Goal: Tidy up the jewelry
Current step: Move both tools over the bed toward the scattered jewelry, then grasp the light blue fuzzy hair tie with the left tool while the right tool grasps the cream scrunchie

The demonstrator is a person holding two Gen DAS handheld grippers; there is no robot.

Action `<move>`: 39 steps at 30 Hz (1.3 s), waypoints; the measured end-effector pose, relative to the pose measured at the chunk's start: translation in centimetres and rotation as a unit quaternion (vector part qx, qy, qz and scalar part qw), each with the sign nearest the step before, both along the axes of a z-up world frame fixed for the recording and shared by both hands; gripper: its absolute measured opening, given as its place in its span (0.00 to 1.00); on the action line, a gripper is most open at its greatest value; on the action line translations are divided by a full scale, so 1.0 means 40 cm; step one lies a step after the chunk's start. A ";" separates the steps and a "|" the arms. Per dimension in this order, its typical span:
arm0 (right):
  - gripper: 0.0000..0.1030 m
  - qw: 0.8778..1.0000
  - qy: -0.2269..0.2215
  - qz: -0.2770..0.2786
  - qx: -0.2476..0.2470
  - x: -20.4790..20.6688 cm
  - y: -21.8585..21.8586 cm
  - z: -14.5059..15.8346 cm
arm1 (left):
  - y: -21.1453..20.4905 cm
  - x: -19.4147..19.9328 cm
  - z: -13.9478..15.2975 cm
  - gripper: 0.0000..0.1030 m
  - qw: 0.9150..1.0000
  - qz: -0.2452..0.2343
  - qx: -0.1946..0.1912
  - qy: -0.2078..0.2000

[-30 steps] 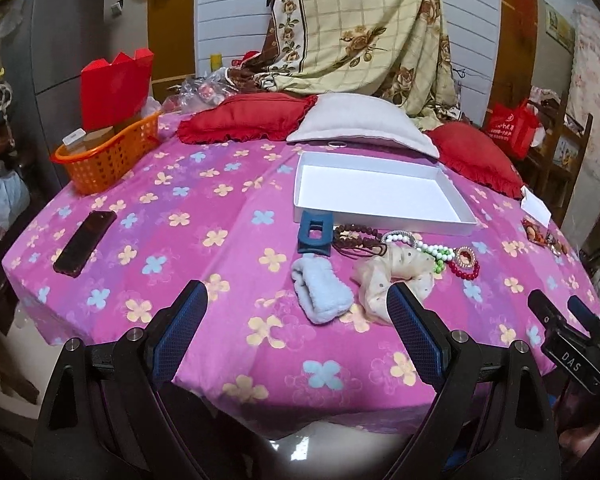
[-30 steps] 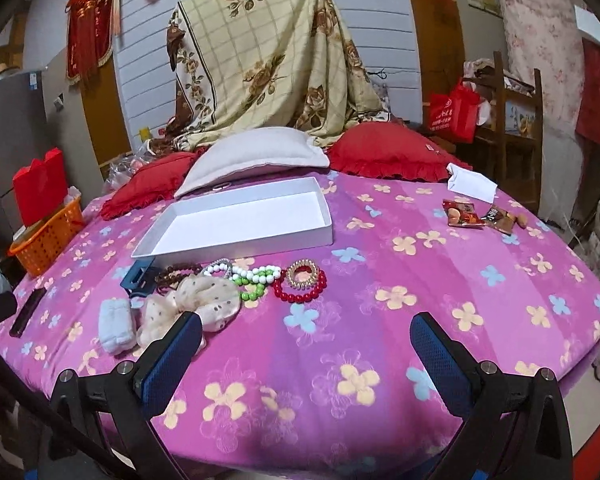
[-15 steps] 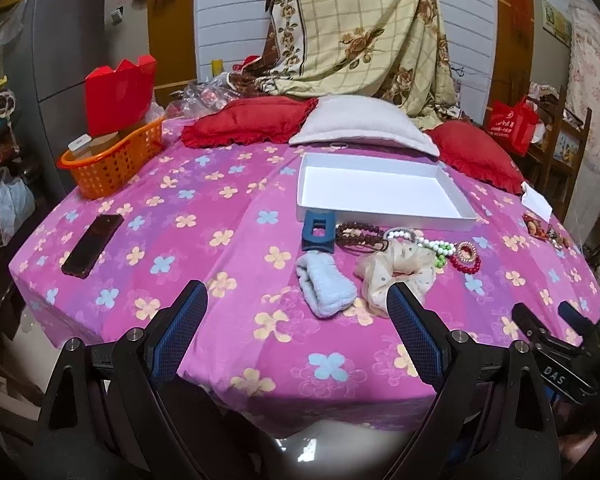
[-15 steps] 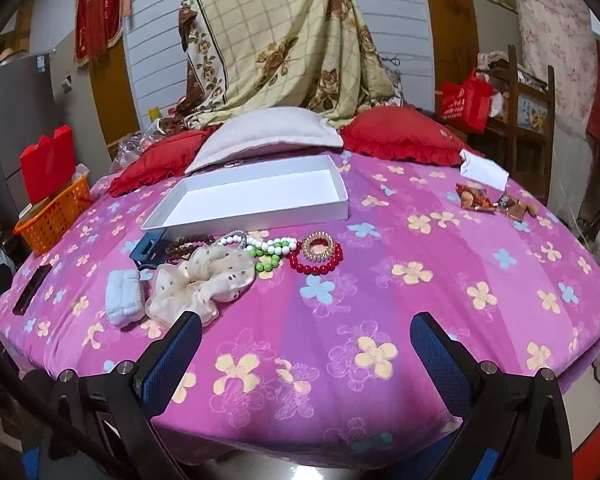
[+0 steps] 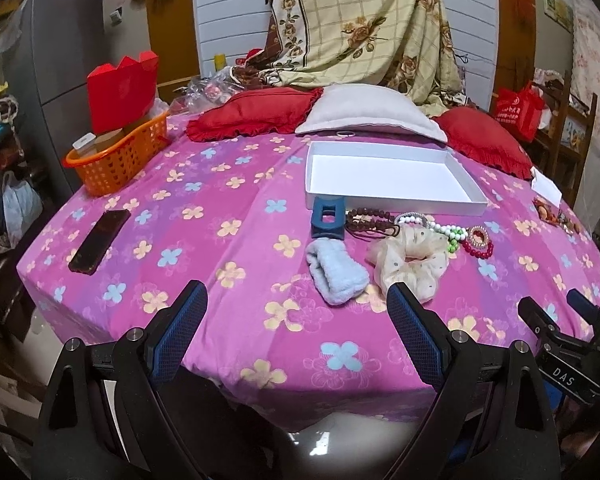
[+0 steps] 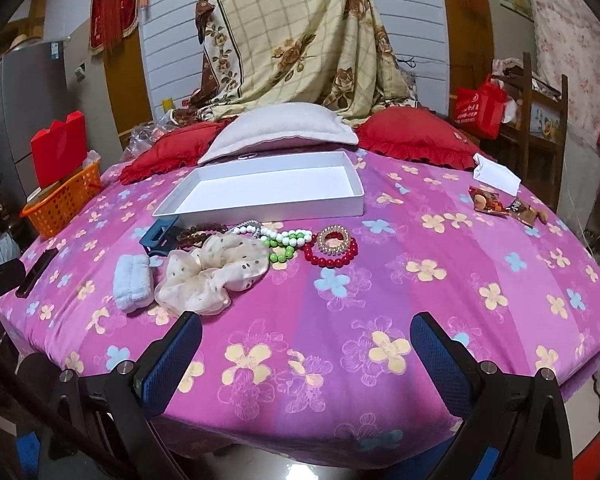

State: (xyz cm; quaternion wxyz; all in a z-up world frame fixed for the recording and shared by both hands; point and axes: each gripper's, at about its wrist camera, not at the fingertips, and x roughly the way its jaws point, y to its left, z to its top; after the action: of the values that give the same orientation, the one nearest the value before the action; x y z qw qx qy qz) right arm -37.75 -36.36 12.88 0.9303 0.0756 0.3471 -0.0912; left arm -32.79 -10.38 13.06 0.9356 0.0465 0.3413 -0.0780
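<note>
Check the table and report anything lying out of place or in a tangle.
The white tray is empty. All the jewelry lies jumbled in front of it: the cream scrunchie overlaps the white and green beads, and the gold bracelet sits on the red bead bracelet.

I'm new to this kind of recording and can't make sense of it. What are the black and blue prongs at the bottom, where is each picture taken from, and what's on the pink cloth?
The prongs are fingers of two hand-held grippers, each with a camera looking along them. One picture is from the left gripper, the other from the right gripper. Both are open, above the near edge of the flowered pink cloth, holding nothing. On the cloth lie an empty white tray and, in front of it, untouched, a blue hair claw, brown bead bracelet, white and green beads, red bead bracelet, cream scrunchie and pale blue fluffy band. A phone lies off to the left.
</note>
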 end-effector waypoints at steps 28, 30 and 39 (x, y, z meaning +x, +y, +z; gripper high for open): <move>1.00 0.998 -0.049 0.025 0.013 0.057 -0.029 0.106 | 0.026 0.037 0.001 0.89 0.998 0.034 0.028 0.050; 1.00 0.999 -0.028 0.028 0.020 0.084 -0.034 0.092 | 0.017 0.057 -0.003 0.89 0.997 0.030 0.032 0.056; 0.96 0.995 0.051 0.065 0.055 0.202 -0.044 0.009 | 0.014 0.188 -0.043 0.79 0.996 0.018 0.025 0.078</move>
State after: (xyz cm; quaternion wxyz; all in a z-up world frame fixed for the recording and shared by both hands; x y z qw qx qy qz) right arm -29.67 -38.13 13.25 0.9100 0.0990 0.4023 -0.0149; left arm -25.28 -9.82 11.36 0.9060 0.0572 0.4157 -0.0559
